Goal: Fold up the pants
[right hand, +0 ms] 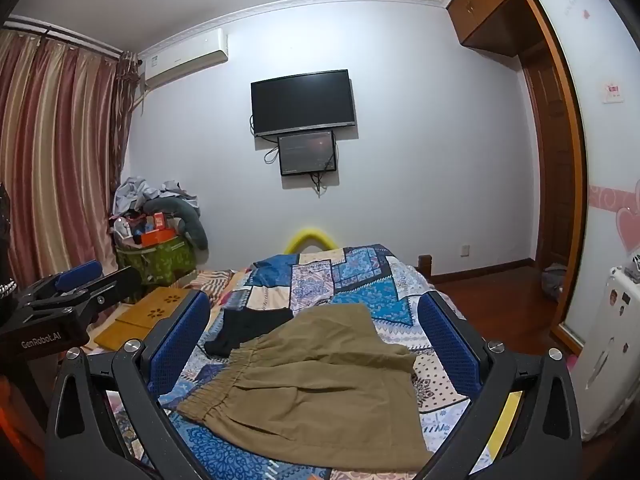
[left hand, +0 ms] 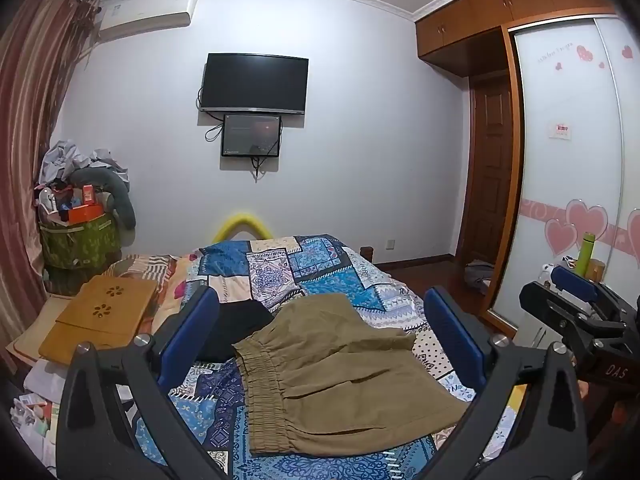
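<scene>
Khaki pants (left hand: 336, 376) with an elastic waistband lie folded on the patchwork bedspread (left hand: 304, 272), waistband toward the left. They also show in the right wrist view (right hand: 320, 392). My left gripper (left hand: 320, 336) is open and empty, held above the pants with its blue pads on either side. My right gripper (right hand: 316, 340) is open and empty, also above the pants. The right gripper shows at the right edge of the left wrist view (left hand: 580, 300), and the left gripper at the left edge of the right wrist view (right hand: 64, 292).
A black garment (left hand: 236, 328) lies partly under the pants' upper left. A wooden lap tray (left hand: 100, 320) sits on the bed's left side. A cluttered green basket (left hand: 80, 240) stands by the curtain. A wardrobe (left hand: 568, 168) is on the right.
</scene>
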